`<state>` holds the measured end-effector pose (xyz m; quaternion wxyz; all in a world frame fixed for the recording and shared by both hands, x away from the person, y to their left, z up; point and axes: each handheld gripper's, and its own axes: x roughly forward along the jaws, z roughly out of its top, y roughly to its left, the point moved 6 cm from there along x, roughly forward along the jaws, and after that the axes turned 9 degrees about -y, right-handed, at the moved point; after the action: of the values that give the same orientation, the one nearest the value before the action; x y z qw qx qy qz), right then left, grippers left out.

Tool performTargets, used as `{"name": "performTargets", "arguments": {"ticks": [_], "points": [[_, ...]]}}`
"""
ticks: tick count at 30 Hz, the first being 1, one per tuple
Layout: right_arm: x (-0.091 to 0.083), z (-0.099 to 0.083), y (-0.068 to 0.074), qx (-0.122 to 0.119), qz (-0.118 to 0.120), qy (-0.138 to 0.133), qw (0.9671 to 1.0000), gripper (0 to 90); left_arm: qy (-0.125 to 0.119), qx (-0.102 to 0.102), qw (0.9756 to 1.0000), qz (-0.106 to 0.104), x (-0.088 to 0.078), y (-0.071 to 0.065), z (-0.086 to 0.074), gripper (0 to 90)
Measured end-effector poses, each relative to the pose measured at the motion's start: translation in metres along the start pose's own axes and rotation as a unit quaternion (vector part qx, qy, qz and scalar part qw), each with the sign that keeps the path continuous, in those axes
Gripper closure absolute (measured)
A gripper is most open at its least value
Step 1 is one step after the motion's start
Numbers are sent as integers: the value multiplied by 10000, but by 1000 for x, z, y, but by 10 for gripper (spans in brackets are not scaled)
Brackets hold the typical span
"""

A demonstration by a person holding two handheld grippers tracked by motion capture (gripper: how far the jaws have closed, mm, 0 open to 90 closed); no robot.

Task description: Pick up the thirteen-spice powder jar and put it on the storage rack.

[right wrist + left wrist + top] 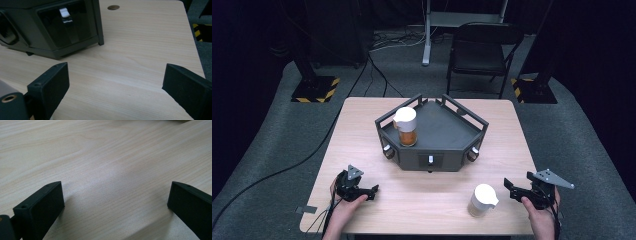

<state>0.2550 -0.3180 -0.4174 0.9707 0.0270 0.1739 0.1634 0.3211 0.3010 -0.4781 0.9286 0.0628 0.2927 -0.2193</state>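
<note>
two jars: both white-lidded and upright, one on the table, one in the tray.
near jar [482,200]: pale body, white lid with a small spout-like lip; it stands on the wooden table [432,200] close to the front edge, right of the middle, just beside the right gripper and not touched by it.
far jar [405,127]: amber contents under a white lid; it stands inside the dark tray, at its left side, close to the left rail.
tray [447,132]: dark, angular, with a low railing round its rim and knobs on its front faces; it sits at the middle of the table, well apart from both hands.
right gripper [512,189]: held in the person's right hand at the front right corner of the table, pointing left towards the near jar; jaws stand wide apart with only bare table between them, holding nothing.
right gripper view: the two black jaws frame open tabletop; the tray's front face with a white switch [64,12] lies beyond the left jaw, and a round hole [113,7] in the table shows farther off.
left gripper [371,192]: held in the left hand at the front left of the table, low over the wood, pointing right; jaws spread wide, nothing between them, as the left gripper view's bare wood grain confirms.
surroundings: grey carpet [272,140], a black chair [482,50] behind the table, cables trailing on the floor.
</note>
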Motion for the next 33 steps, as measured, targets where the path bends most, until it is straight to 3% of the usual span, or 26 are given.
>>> {"name": "performTargets", "arguments": {"ticks": [5, 18, 33], "points": [[-6, 5, 4, 78, 246, -124, 9996, 58, 1, 2, 10000, -1, 0, 0, 0, 4], [-17, 17, 32, -224, 652, -407, 9968, 58, 1, 10, 10000, -6, 0, 0, 0, 3], [-13, 19, 57, -482, 1053, -378, 9925, 58, 2, 13, 10000, -10, 0, 0, 0, 2]]}}
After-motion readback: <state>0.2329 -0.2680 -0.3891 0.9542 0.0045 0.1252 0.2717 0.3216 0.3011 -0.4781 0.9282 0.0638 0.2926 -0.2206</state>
